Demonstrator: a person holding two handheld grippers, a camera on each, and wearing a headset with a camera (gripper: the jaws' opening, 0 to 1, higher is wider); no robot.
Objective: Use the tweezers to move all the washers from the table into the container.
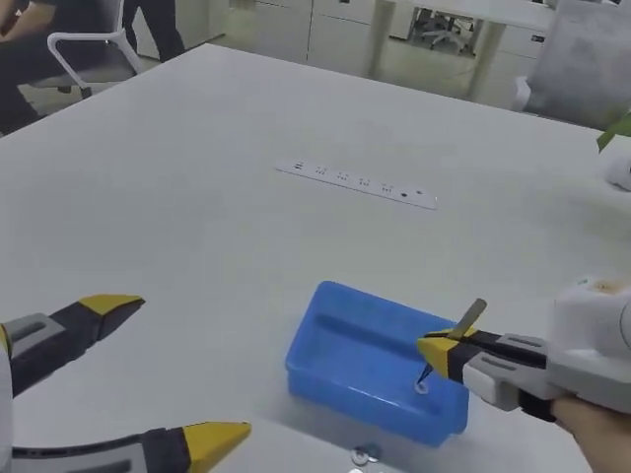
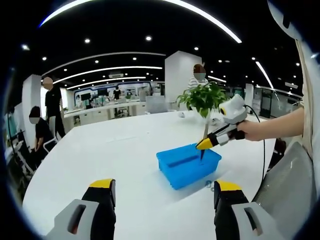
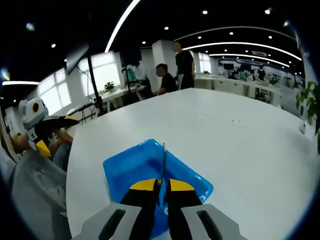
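Tweezers clamped in the right gripper, tip lowered into the blue container.

Nearest, the left gripper hovers over bare table with jaws wide apart, holding nothing, well to the left of the container. A few washers lie on the table just in front of the container's near wall, below and left of the right gripper's tips. The right gripper's jaws are pressed together on the tweezers, which slant downward. A small washer sits at the tweezers' tip; contact with the container floor cannot be determined. Beyond both grippers, a power strip is set in the table.
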